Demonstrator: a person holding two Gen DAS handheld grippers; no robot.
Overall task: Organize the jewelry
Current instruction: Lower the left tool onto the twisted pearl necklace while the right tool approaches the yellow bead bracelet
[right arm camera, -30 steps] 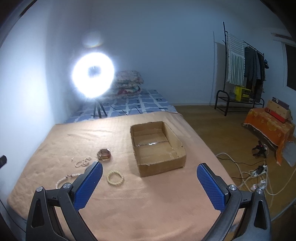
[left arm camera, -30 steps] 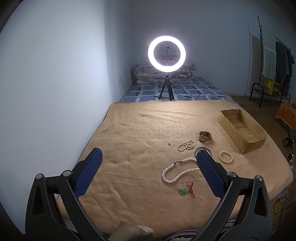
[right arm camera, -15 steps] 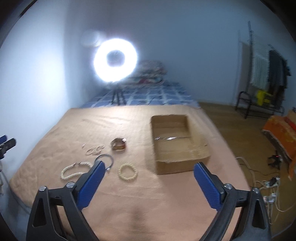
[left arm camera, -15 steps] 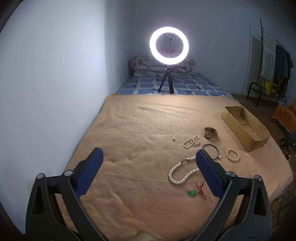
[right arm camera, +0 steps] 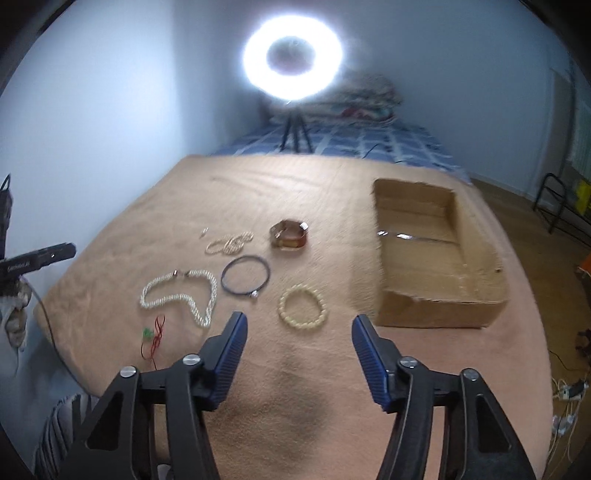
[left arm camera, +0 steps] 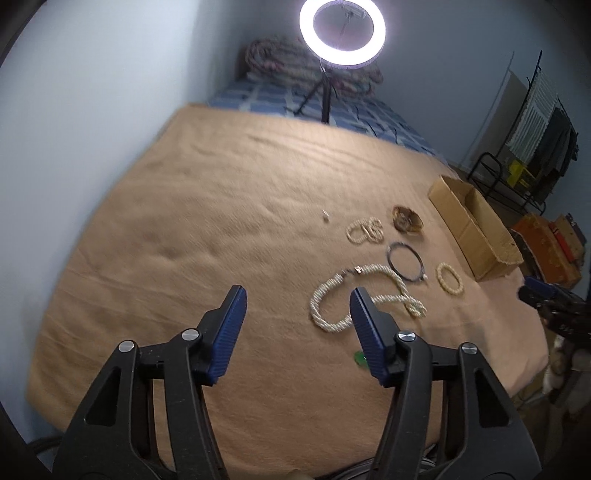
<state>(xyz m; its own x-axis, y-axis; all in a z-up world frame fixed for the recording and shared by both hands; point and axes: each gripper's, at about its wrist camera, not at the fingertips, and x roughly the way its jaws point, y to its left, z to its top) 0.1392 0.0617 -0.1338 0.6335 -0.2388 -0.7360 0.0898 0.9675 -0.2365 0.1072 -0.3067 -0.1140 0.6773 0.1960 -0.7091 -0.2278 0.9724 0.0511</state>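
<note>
Jewelry lies on a tan blanket: a long pearl necklace, a dark bangle, a cream bead bracelet, a small pearl strand, a brown watch, and a green pendant on red cord. An open cardboard box sits at the right. My left gripper is open and empty, above the blanket just left of the necklace. My right gripper is open and empty, just short of the bead bracelet.
A lit ring light on a tripod stands at the far end of the bed before folded quilts. A wall runs along the left. A clothes rack and cables on the floor are to the right.
Both grippers have moved forward and tilted down toward the jewelry. The right gripper swung left, from facing the box to facing the bead bracelet. Both jaws stayed open.
</note>
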